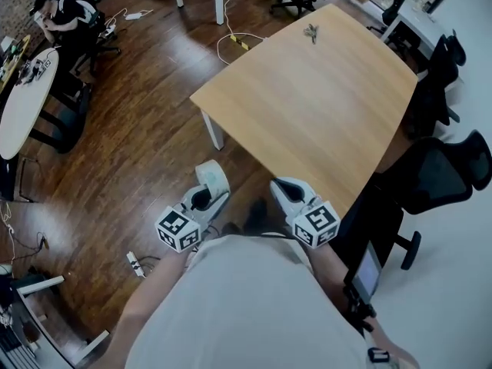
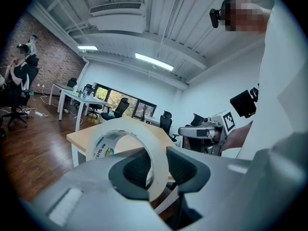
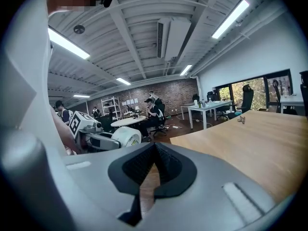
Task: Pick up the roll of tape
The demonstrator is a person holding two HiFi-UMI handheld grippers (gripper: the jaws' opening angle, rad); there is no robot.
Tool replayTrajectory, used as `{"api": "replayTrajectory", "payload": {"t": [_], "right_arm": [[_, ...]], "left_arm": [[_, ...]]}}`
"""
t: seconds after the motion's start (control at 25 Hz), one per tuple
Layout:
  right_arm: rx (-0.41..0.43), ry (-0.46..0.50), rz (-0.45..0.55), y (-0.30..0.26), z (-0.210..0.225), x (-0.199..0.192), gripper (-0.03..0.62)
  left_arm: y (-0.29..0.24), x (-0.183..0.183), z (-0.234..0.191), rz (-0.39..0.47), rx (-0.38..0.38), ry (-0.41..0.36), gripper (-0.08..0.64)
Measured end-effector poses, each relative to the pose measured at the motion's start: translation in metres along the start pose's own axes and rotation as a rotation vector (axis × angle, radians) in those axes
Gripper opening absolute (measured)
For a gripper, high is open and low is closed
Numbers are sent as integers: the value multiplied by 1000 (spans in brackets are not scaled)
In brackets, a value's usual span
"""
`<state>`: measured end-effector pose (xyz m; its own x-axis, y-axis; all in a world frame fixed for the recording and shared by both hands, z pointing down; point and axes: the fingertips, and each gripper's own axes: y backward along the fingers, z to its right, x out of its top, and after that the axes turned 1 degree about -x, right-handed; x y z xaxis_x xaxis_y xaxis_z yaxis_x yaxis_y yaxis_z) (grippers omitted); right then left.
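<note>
L gripper [image 1: 206, 194] held low, pointed fwd, jaws clamped across wall of tape roll [image 1: 214, 177]. R gripper [image 1: 283, 191] held alongside, jaws closed together w/ nothing between.

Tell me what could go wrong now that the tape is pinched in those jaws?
The left gripper pinches only one wall of the roll of tape, so it might swivel or slip out. It hangs over the wooden floor, not the table; dropped, it could roll away.

Dark wood floor [image 1: 146, 129], light wood table [image 1: 307, 106], black office chairs [image 1: 442, 171], brick wall [image 3: 168, 88], ceiling strip lights [image 3: 230, 19].
</note>
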<state>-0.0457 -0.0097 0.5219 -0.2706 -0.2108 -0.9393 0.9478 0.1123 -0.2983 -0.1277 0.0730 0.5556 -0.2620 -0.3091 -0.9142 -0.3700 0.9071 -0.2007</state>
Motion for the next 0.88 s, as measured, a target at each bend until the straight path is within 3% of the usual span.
{"api": "replayTrajectory", "payload": {"t": [0.28, 0.52, 0.88], "right_arm": [[-27, 8, 4, 11, -31, -3, 6], [-91, -4, 7, 34, -37, -10, 6], [-103, -14, -9, 49, -47, -22, 6]], "left_arm": [[25, -5, 14, 12, -30, -19, 110], [23, -16, 32, -4, -85, -32, 110], [21, -28, 51, -6, -117, -40, 112]]}}
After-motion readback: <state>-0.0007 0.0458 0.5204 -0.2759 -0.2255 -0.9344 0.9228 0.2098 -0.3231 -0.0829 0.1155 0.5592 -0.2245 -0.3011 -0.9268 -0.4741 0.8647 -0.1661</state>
